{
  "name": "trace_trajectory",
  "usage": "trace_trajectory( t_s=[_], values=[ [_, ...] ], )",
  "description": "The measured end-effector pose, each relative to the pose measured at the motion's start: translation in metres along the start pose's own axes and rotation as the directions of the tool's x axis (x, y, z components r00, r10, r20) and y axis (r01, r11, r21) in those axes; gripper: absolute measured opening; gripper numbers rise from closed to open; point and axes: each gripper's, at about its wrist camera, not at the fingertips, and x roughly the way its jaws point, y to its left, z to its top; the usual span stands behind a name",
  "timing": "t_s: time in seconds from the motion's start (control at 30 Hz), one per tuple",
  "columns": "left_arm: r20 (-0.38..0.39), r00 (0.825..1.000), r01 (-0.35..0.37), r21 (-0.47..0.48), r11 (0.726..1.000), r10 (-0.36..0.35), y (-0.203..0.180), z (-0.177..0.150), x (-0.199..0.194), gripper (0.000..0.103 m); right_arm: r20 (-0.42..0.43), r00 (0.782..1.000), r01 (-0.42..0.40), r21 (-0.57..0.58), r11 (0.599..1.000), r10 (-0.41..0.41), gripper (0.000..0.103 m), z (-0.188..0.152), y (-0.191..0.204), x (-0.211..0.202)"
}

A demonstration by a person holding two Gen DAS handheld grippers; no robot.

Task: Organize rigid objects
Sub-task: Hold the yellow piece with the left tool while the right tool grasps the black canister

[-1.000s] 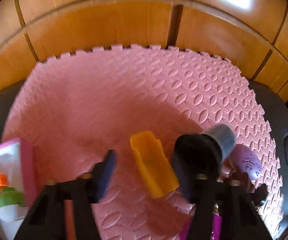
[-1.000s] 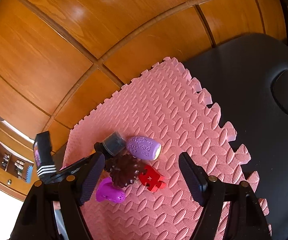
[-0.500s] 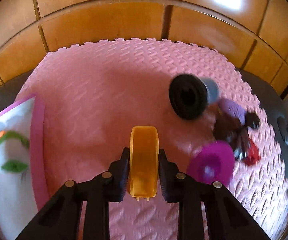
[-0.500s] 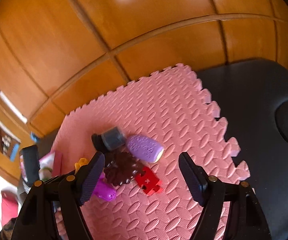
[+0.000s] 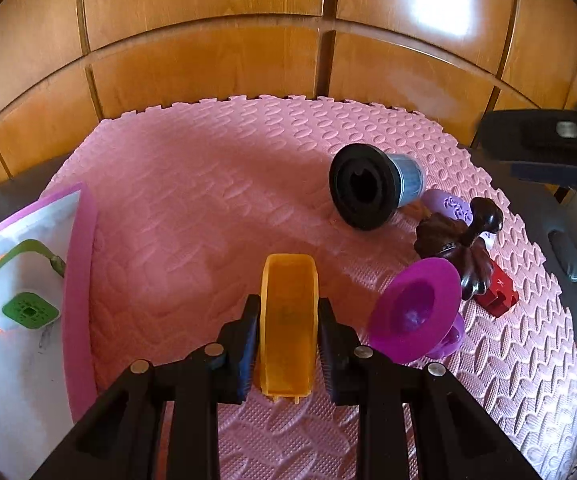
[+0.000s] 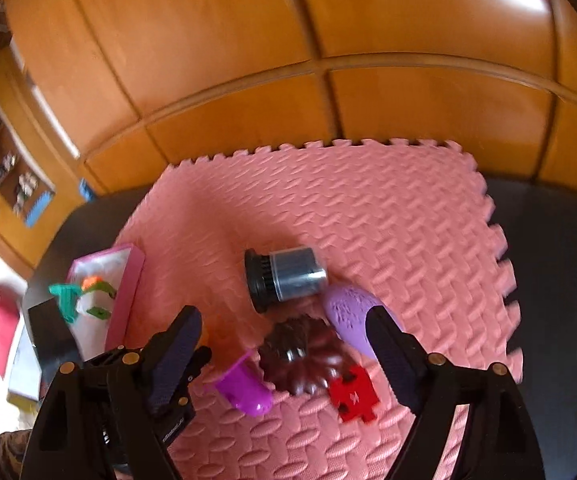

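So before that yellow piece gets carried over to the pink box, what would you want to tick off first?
1. Grip on the yellow scoop-shaped piece: ok. The left hand-held gripper has both pads pressed on its sides.
2. Piece lifted clear of the pink foam mat: cannot tell.
3. Way to the pink-rimmed box: ok, only bare mat lies between.
4. Room in the box: cannot tell. A white and green item already lies inside and the near part is cut off.
5. Right hand-held gripper out of the way: ok. Its jaws are opening with nothing gripped, above the dark brown flower-shaped piece.
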Motion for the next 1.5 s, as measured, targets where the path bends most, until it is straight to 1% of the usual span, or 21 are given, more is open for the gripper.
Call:
trace_trajectory(
  t_s=[0.07,0.13,0.27,0.33,0.6,0.63,0.67,0.7,0.83,0.93,1.03,1.1,1.2,1.33,1.43,1.5],
  values=[
    [0.003,1.000,-0.003,0.002,1.000,0.003,0.000,0.000,-0.001,0.027,-0.049,0.999,0.011,-0.057,0.998,-0.014,0.086,0.008,0.007,0.014],
    [0.005,1.000,-0.007,0.006,1.000,0.007,0.000,0.000,-0.001,0.027,-0.081,0.996,0.022,-0.089,0.996,-0.029,0.086,0.014,0.012,0.026],
    [0.006,1.000,-0.009,0.005,1.000,0.009,-0.001,-0.001,0.000,0.027,-0.134,0.989,0.039,-0.122,0.992,-0.055,0.087,0.023,0.017,0.048],
    [0.006,1.000,-0.009,0.005,1.000,0.009,0.000,-0.001,0.000,0.027,-0.166,0.983,0.060,-0.138,0.989,-0.083,0.090,0.027,0.019,0.061],
    [0.008,1.000,-0.006,0.001,1.000,0.006,0.000,-0.002,0.000,0.028,-0.240,0.960,0.107,-0.165,0.980,-0.145,0.089,0.037,0.022,0.100],
    [0.009,1.000,-0.006,0.001,1.000,0.006,0.000,-0.002,0.000,0.028,-0.252,0.955,0.113,-0.168,0.979,-0.154,0.086,0.037,0.022,0.106],
    [0.009,1.000,-0.006,0.000,1.000,0.006,0.000,-0.002,0.000,0.028,-0.261,0.950,0.130,-0.173,0.976,-0.173,0.065,0.037,0.022,0.111],
    [0.008,1.000,-0.006,0.000,1.000,0.006,0.000,-0.002,0.000,0.028,-0.263,0.947,0.141,-0.174,0.975,-0.184,0.064,0.036,0.022,0.114],
    [0.008,1.000,-0.008,0.000,1.000,0.008,-0.001,-0.001,0.000,0.028,-0.232,0.954,0.151,-0.181,0.972,-0.192,0.064,0.034,0.023,0.115],
    [0.010,1.000,-0.011,0.003,1.000,0.011,-0.001,-0.001,0.000,0.028,-0.229,0.956,0.149,-0.164,0.975,-0.184,0.064,0.035,0.021,0.114],
    [0.010,1.000,-0.013,0.004,1.000,0.013,-0.001,-0.001,0.000,0.028,-0.213,0.958,0.161,-0.159,0.974,-0.193,0.064,0.034,0.023,0.112],
    [0.010,1.000,-0.013,0.006,1.000,0.013,-0.001,-0.001,0.000,0.028,-0.173,0.964,0.177,-0.154,0.972,-0.203,0.064,0.034,0.024,0.105],
    [0.011,1.000,-0.014,0.008,1.000,0.014,-0.001,-0.002,-0.001,0.028,-0.100,0.976,0.183,-0.117,0.976,-0.194,0.064,0.038,0.021,0.083],
    [0.012,1.000,-0.014,0.008,1.000,0.014,-0.001,-0.002,-0.001,0.028,0.019,0.983,0.181,-0.074,0.981,-0.180,0.064,0.041,0.012,0.035],
    [0.012,1.000,-0.015,0.009,1.000,0.015,-0.001,-0.001,-0.001,0.028,0.063,0.987,0.154,-0.052,0.987,-0.151,0.064,0.029,0.006,0.001],
    [0.013,1.000,-0.016,0.011,1.000,0.016,0.000,-0.002,-0.001,0.028,0.066,0.991,0.123,-0.033,0.992,-0.120,0.064,0.013,0.001,-0.019]
  ],
)
